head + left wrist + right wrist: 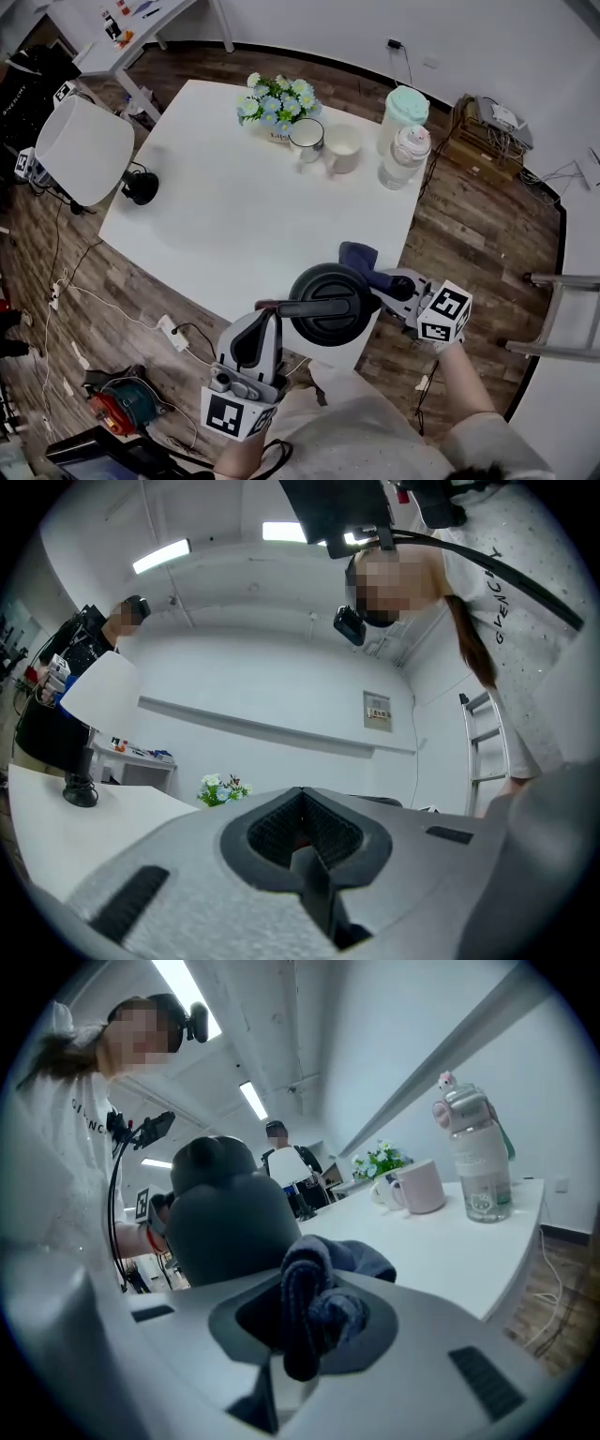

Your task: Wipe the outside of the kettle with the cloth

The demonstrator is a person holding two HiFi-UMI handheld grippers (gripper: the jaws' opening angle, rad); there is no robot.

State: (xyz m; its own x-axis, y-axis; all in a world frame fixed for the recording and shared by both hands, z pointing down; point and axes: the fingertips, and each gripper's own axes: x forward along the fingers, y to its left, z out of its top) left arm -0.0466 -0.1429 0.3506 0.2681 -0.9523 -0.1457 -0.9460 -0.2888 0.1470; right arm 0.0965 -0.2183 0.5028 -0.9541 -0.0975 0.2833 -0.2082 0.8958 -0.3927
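A person is standing at the near edge of a white desk [234, 216], working with 2 handheld grippers. The dark kettle [328, 305] is sitting at that edge, between them. The right gripper [298, 1335] is pinching a bunched blue cloth [323, 1288] in its jaws and holding it just beside the kettle's right side, probably ready to rub the wall. The left gripper [302, 841] is pointing upward near the handle end, jaws pressed together, perhaps to steady the kettle; whether it is touching is unclear. Partial lettering on the person's white shirt [534, 639] is reading "GIVENC". The label on the flower pot [278, 134] and the print on the clear bottle [473, 1162] are too small to read.
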